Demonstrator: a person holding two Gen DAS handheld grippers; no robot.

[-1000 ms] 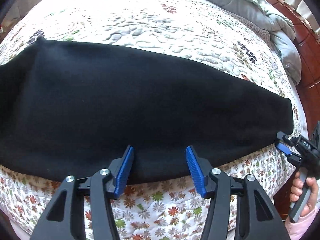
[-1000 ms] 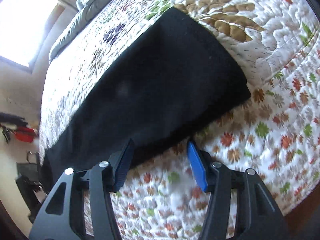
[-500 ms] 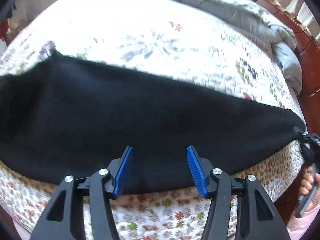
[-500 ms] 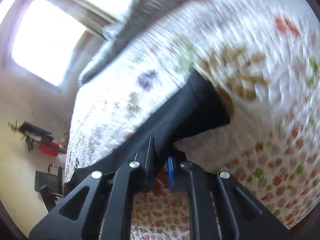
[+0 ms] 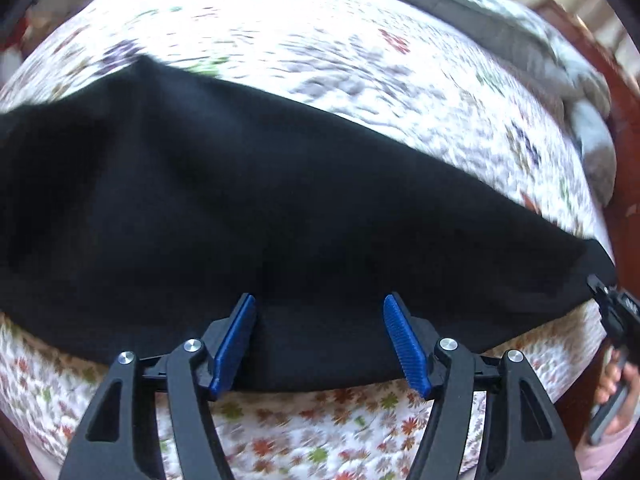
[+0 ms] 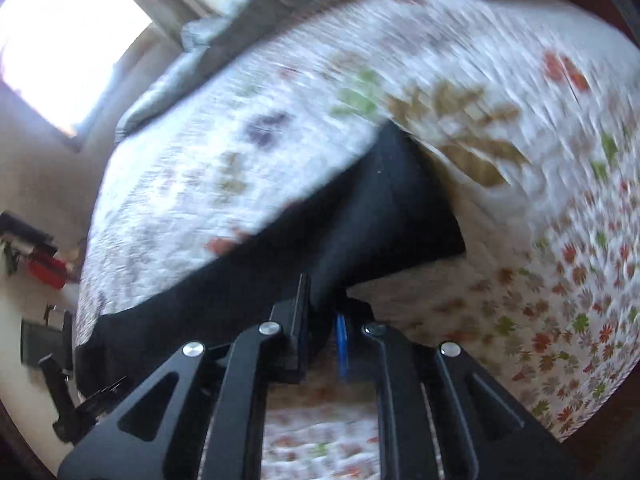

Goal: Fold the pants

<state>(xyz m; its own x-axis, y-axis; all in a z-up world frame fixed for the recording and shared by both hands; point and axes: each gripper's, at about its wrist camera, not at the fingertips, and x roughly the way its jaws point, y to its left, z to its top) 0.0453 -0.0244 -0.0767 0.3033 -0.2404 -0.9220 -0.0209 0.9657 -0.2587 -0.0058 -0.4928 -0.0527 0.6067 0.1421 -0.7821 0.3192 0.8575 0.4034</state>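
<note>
Black pants [image 5: 280,200] lie folded lengthwise across a floral quilt. My left gripper [image 5: 319,304] points down at their near edge. Its jaws are opening, and the edge of the cloth lies between the blue pads [image 5: 236,340] without being pressed. At the far right of the left wrist view, a hand [image 5: 612,384] holds my right gripper [image 5: 616,312] at the pants' leg end. In the right wrist view my right gripper [image 6: 322,304] is shut on that end of the pants [image 6: 400,208], and the cloth hangs raised off the quilt.
The floral quilt [image 5: 320,60] covers the bed. A grey duvet [image 5: 520,40] is bunched at the far side by the red-brown wooden frame [image 5: 628,160]. A bright window [image 6: 60,40] and a red object [image 6: 46,274] on the floor show beyond the bed.
My right gripper has shut on the leg end of the pants and lifted it off the quilt. My left gripper has slid along the near edge and its jaws stand wider.
</note>
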